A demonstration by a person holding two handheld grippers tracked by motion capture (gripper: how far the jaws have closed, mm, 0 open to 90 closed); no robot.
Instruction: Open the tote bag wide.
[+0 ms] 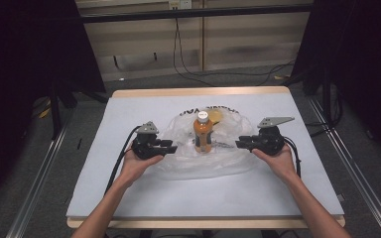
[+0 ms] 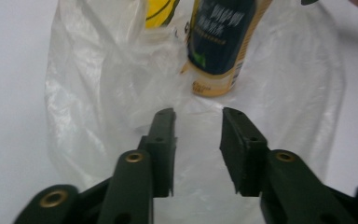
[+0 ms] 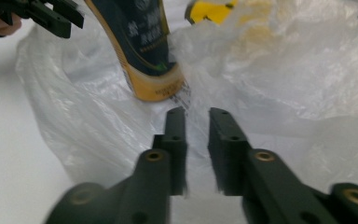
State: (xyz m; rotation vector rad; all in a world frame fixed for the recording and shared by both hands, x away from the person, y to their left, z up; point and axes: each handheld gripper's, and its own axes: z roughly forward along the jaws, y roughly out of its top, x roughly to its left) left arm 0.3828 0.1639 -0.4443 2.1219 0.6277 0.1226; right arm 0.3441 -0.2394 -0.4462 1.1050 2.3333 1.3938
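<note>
A bottle (image 1: 203,133) stands upright on a clear plastic bag (image 1: 228,158) in the middle of the counter (image 1: 129,198). The left tongs (image 1: 173,147) and the right tongs (image 1: 238,144) sit on each side of it, a little open, holding nothing.

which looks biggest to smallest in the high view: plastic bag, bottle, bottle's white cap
1. plastic bag, spread wide on the table
2. bottle, standing upright on the bag
3. white cap, the bottle's small top
All three lie at about the same distance, so the order is safe.
</note>
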